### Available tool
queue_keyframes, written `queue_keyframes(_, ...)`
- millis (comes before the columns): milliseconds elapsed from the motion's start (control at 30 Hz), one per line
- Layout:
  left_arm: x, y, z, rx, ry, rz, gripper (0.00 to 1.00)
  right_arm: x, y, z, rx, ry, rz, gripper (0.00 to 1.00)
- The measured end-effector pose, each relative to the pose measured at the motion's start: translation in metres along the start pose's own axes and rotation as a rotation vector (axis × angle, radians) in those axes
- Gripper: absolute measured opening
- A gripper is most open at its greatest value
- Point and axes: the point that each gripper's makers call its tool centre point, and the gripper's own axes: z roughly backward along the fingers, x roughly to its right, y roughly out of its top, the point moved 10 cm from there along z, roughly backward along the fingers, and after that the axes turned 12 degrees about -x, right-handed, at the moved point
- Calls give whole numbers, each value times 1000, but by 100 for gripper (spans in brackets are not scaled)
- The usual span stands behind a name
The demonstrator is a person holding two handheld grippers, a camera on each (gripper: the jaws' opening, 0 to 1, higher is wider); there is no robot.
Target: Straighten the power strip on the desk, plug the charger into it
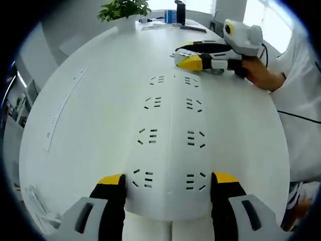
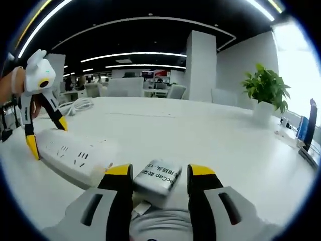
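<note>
Between the right claw tips sits the charger.

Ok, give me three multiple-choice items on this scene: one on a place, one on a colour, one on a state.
1. Where does the power strip lie relative to the left gripper?
A. between its jaws
B. off the desk
C. beside the plant

2. What colour are the gripper jaw tips?
A. red
B. yellow
C. green

3. What do the right gripper's jaws stand around?
A. nothing
B. a cup
C. the charger

Answers:
1. A: the left gripper view shows the strip's end between the two jaws, on the white desk.
2. B: both views show yellow tips on black jaws.
3. C: the right gripper view shows the grey charger between the jaws; whether the jaws touch it is unclear.
</note>
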Motion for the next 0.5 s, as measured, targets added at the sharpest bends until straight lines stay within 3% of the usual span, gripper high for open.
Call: queue_keyframes(500, 0, 1, 0, -5, 1, 4, 69, 4, -3, 8, -7, 52, -9, 31)
